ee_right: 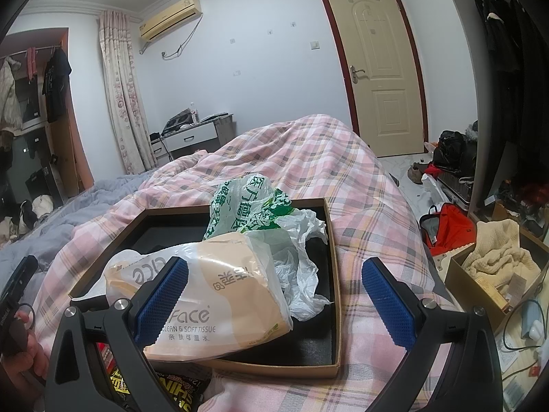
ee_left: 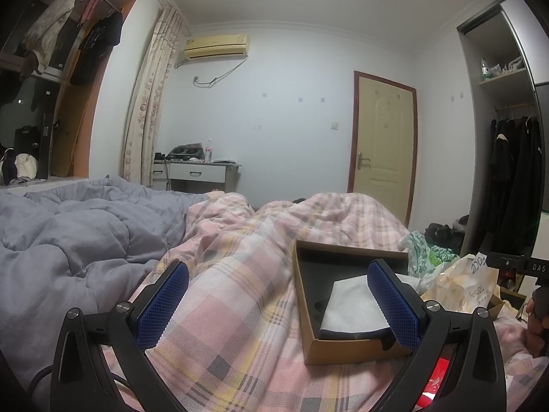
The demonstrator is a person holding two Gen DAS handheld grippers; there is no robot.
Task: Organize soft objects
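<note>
A shallow brown cardboard box [ee_right: 338, 312] with a black lining lies on the pink plaid quilt [ee_right: 308, 158]. In it lie a beige soft-tissue pack [ee_right: 219, 295] and a white-and-green plastic bag [ee_right: 260, 213]. My right gripper [ee_right: 274, 298] is open just above the box; the tissue pack lies against its left finger, not gripped. In the left wrist view the box [ee_left: 357, 346] holds a white folded cloth [ee_left: 353, 305]. My left gripper [ee_left: 278, 305] is open and empty, over the quilt and the box's left side. The tissue pack [ee_left: 459, 285] and bag [ee_left: 422, 254] show to the right.
A grey duvet [ee_left: 79, 237] covers the bed's left half. On the floor at right stand a box with a cream knit cloth [ee_right: 497, 257] and a red bag [ee_right: 453, 226]. A snack packet [ee_right: 178, 388] lies at the near edge. Desk [ee_left: 199, 171] and door [ee_left: 384, 140] at the far wall.
</note>
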